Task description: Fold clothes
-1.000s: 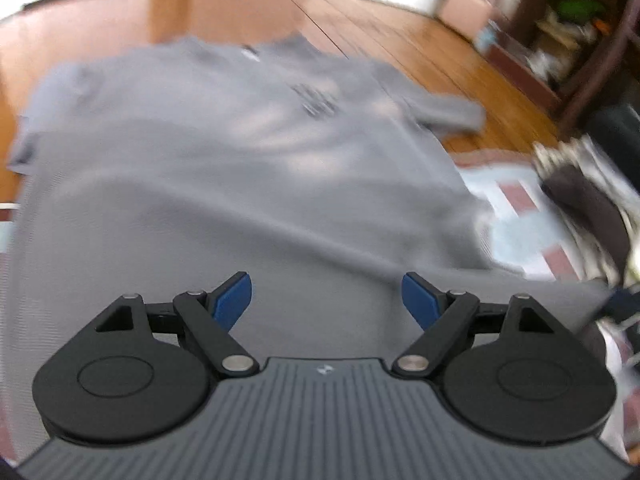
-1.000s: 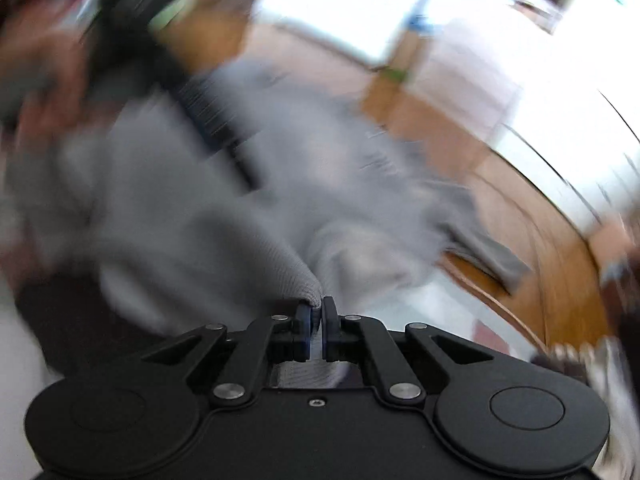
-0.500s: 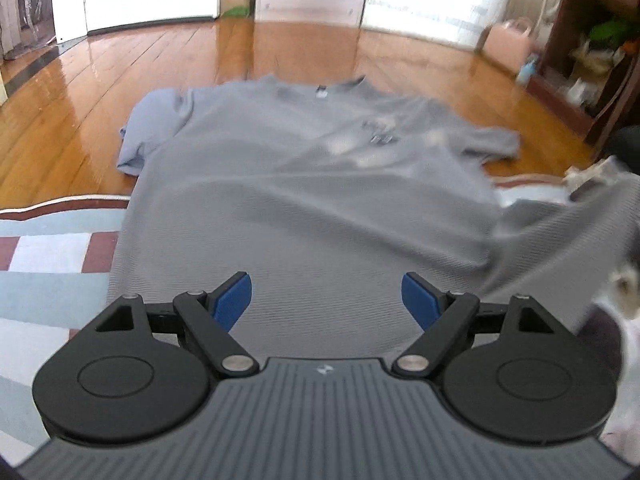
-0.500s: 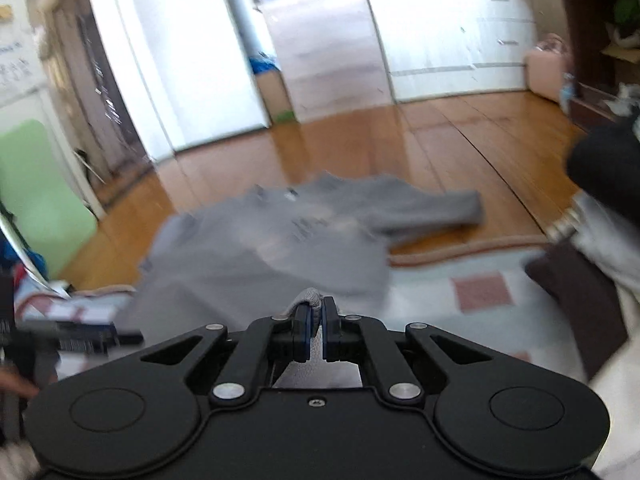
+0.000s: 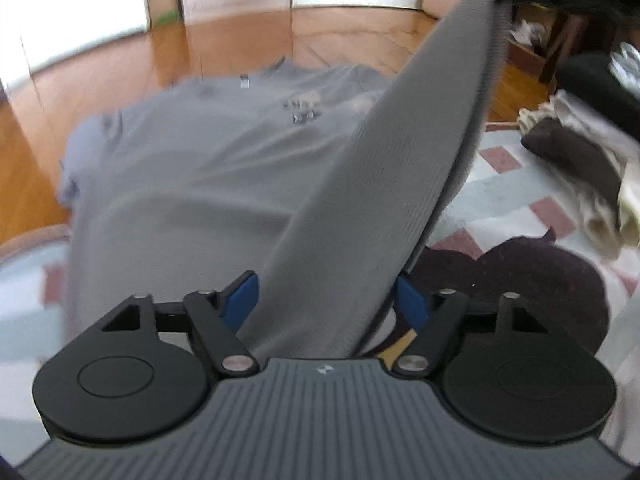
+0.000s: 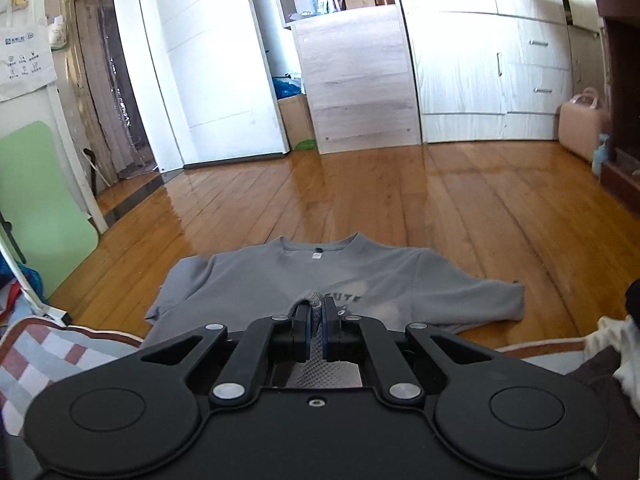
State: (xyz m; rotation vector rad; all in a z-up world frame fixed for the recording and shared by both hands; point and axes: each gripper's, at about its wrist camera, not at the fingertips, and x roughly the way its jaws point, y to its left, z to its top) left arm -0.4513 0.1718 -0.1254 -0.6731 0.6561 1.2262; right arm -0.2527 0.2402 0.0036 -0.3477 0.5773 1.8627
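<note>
A grey T-shirt (image 5: 200, 168) lies face up, partly on the wooden floor and partly on a checked rug; it also shows in the right wrist view (image 6: 260, 280), collar away from me. My right gripper (image 6: 316, 320) is shut on the shirt's lower right hem and holds it lifted. In the left wrist view that hem rises as a taut grey flap (image 5: 400, 184) to the upper right. My left gripper (image 5: 326, 300) is open, its blue pads on either side of the flap's base, not closed on it.
A pile of dark and cream clothes (image 5: 580, 168) lies on the rug (image 5: 520, 208) at the right, with a dark garment (image 5: 520, 280) near my left gripper. Wardrobes (image 6: 480, 60), a door, a pink case (image 6: 580, 124) and a green board (image 6: 36, 200) border the wooden floor (image 6: 400, 200).
My right gripper has lifted the hem corner up and steadied facing the room. The lifted flap now crosses the left wrist view, between my left gripper's open fingers.
</note>
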